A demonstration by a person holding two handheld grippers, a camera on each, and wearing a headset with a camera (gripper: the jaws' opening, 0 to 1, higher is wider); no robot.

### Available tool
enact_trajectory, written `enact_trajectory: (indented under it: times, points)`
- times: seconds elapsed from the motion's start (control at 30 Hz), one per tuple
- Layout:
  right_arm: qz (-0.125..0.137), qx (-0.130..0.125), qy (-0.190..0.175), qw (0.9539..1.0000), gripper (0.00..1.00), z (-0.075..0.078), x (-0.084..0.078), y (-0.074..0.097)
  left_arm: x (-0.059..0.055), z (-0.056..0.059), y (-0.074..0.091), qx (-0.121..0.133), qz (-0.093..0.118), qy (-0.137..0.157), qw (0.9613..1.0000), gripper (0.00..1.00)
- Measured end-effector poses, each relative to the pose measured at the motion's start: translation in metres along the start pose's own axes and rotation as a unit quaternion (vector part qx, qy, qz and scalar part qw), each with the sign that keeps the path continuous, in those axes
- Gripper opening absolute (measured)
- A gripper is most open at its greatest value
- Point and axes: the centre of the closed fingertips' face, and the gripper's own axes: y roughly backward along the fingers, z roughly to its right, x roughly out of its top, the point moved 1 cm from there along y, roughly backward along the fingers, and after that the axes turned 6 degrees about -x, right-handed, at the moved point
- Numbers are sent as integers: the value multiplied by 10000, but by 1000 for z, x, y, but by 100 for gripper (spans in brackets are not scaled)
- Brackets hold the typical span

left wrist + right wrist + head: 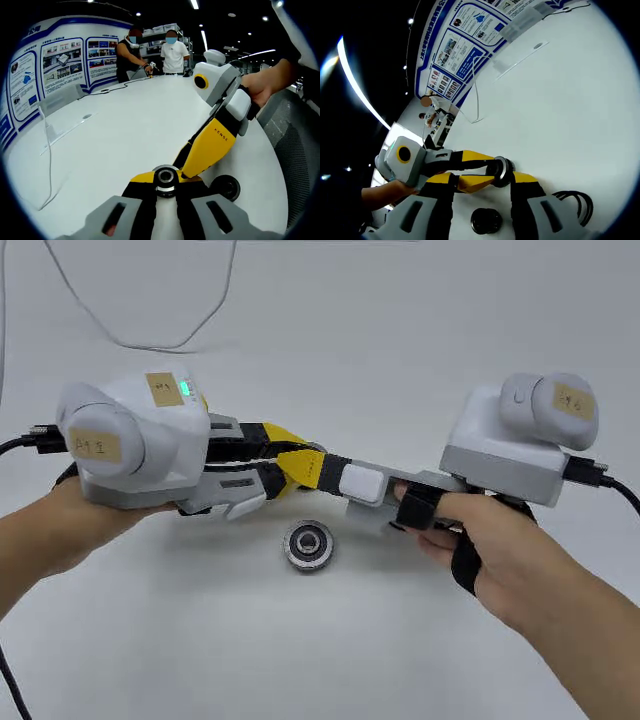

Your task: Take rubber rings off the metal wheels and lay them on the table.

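Gripping a wheel, the left gripper has its jaws closed on the sides, holding it up off the table. The right gripper comes in from the opposite side, its yellow jaws set either side of the same wheel. In the left gripper view one yellow jaw touches the wheel's right edge. Can't tell whether the right jaws actually pinch it or just bracket it. In the head view both grippers meet tip to tip at centre, and the held wheel is hidden behind the jaws.

A second wheel lies flat on the table just below the joined tips, touching neither gripper. Black rings lie loose on the table near the right gripper's jaw, apart from both wheels. I can't tell how many.

The left hand holds the left gripper's body and the right hand the right one's. A thin cable loops across the far table. In the left gripper view, two people stand at the table's far end, with posters on the wall to the left.
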Motion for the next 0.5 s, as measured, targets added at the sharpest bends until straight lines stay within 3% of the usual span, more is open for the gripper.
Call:
enact_trajectory:
  times: [0.5]
  points:
    - [113, -129, -93, 9998, 42, 4, 4, 2, 0, 0, 0, -4, -93, -33, 10000, 13]
